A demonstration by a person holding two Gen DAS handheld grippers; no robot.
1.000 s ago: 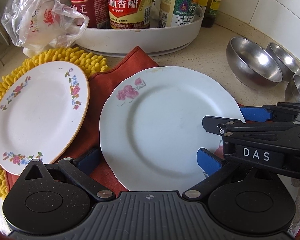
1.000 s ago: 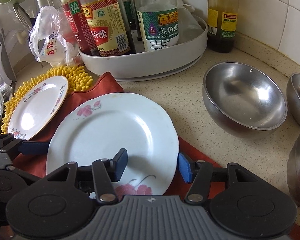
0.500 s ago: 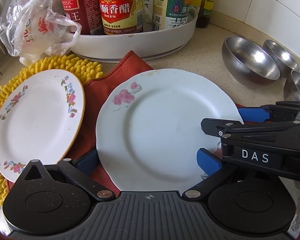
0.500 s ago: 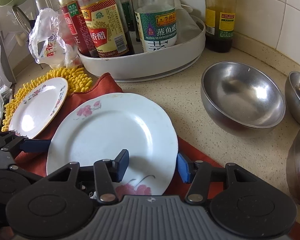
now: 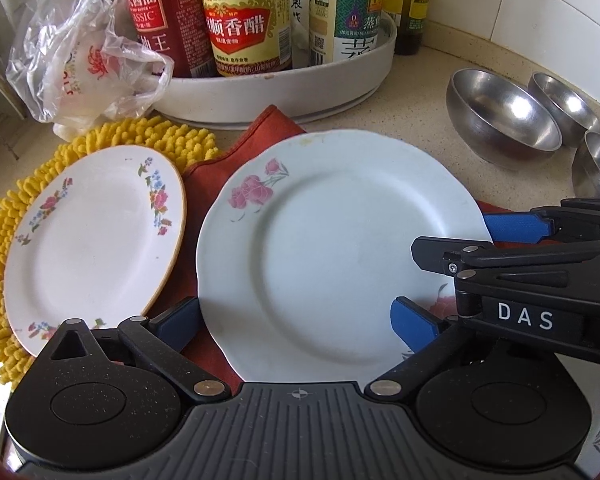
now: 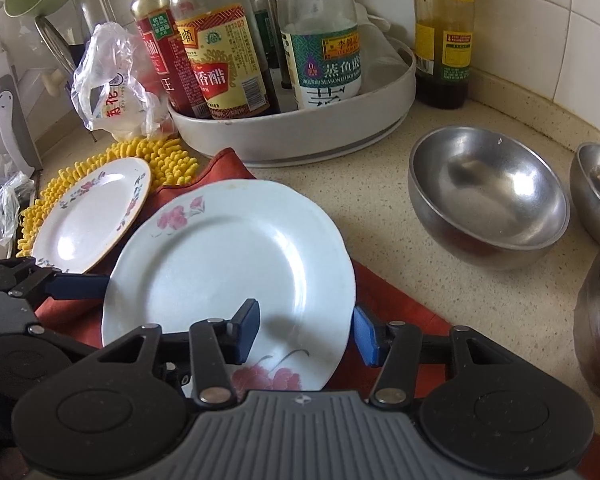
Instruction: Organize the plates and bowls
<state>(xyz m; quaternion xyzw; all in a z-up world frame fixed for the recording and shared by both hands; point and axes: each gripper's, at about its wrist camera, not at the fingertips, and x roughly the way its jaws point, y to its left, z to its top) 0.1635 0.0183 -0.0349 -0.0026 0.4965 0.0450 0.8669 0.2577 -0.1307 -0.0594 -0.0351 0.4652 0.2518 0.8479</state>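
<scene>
While my two tools sit low at the bottom of each frame, the clutter spreads across the desk (image 6: 380,208) from left to right. At the upper left of the left view a crumpled plastic bag (image 5: 84,56) leans against the white turntable tray (image 5: 284,96) packed with sauce bottles (image 5: 244,16). Below the bag lies a yellow chenille mat (image 5: 4,216), and on it the small flowered plate (image 5: 96,240), its right rim just beside the big plate.

My left tool (image 5: 296,320) is spread wide, its blue pads either side of the near edge of the large white plate (image 5: 324,248), not pinching it. That plate, with pink roses, rests on a red cloth (image 5: 268,128) in the middle of the frame.

My right tool (image 6: 306,334) is also spread, straddling the plate's right rim: one pad over the plate's face, the other outside over the cloth. In the left view it crosses in from the right and covers the plate's lower right edge.

Further right, three steel bowls (image 6: 488,200) stand clustered on the speckled desk near the tiled wall, well apart from the plates. A dark bottle (image 6: 444,40) stands alone behind them.
</scene>
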